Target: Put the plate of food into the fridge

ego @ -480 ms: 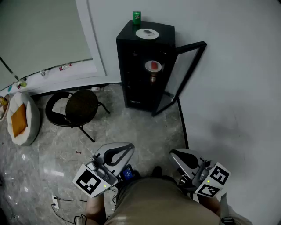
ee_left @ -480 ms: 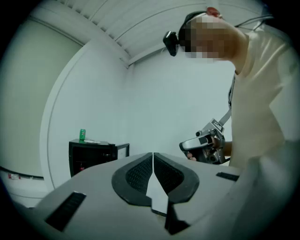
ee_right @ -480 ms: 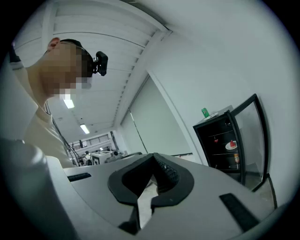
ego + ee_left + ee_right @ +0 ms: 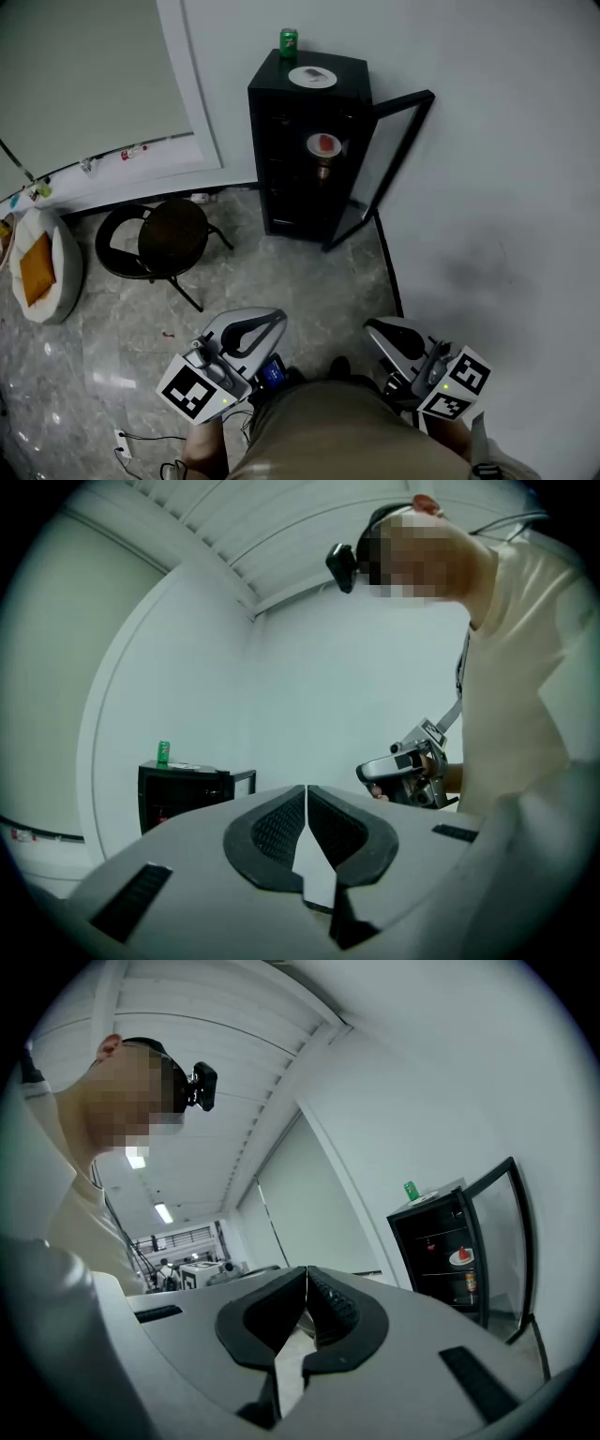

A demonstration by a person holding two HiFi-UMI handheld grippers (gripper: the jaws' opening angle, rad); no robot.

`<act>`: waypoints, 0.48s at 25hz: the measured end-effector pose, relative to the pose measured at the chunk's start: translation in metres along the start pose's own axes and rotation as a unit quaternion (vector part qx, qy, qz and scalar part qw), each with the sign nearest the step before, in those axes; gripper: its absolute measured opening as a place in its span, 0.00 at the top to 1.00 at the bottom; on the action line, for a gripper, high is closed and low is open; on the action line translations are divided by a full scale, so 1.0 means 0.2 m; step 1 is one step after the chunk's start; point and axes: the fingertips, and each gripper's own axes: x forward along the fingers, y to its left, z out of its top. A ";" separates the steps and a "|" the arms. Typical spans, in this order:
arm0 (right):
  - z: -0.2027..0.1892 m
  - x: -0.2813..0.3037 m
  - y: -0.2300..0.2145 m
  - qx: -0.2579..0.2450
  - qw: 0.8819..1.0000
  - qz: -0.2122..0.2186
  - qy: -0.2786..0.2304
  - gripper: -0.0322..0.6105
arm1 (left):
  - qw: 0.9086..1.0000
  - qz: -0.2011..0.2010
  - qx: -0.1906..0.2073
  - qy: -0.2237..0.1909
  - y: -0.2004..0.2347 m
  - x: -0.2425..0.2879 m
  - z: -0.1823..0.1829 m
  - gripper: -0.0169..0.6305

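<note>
Quick status from where I'm standing: both of mine are empty. On the left gripper (image 4: 306, 797) the fingers (image 4: 277, 827) are pressed together with nothing between them. The right gripper (image 4: 307, 1281) is the same, closed on nothing. In the head view both sit at the bottom of the frame, close to my body and well apart from the fridge.

The tall black mini fridge (image 4: 305, 159) is at the top middle of the head view, its glass door (image 4: 398, 159) swung open to the right. On a shelf inside sits a small white plate with red food (image 4: 324, 143), with what looks like a small jar (image 4: 324, 170) just under it. On the fridge's top there's a second white plate with something dark on it (image 4: 313, 75), near a green can (image 4: 289, 40).

My read: if the red one is the task plate, the placing is done and only the door is left to shut. If it's the one on top, nothing's started — I'd have to walk over, pick it up and slide it onto a shelf. I can't tell which from here.
</note>
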 end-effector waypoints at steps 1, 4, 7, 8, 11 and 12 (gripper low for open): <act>0.00 0.00 0.01 -0.004 1.000 0.000 0.000 0.92 | 1.000 -0.001 0.001 -0.001 0.00 -0.02 0.00 0.95; -0.01 0.02 0.03 -0.025 1.000 -0.012 0.006 0.92 | 1.000 -0.001 0.004 -0.006 0.02 -0.06 0.00 0.95; -0.02 0.04 0.04 -0.057 0.998 -0.027 0.012 0.92 | 1.000 0.002 0.005 -0.010 0.04 -0.11 0.00 0.95; -0.02 0.05 0.05 -0.067 0.997 -0.032 0.014 0.92 | 1.000 0.002 0.005 -0.012 0.04 -0.12 0.00 0.95; -0.03 0.06 0.06 -0.082 0.996 -0.040 0.018 0.92 | 1.000 0.001 0.004 -0.016 0.05 -0.17 0.00 0.95; -0.03 0.07 0.07 -0.082 0.996 -0.040 0.020 0.92 | 1.000 0.001 0.003 -0.017 0.05 -0.17 0.00 0.95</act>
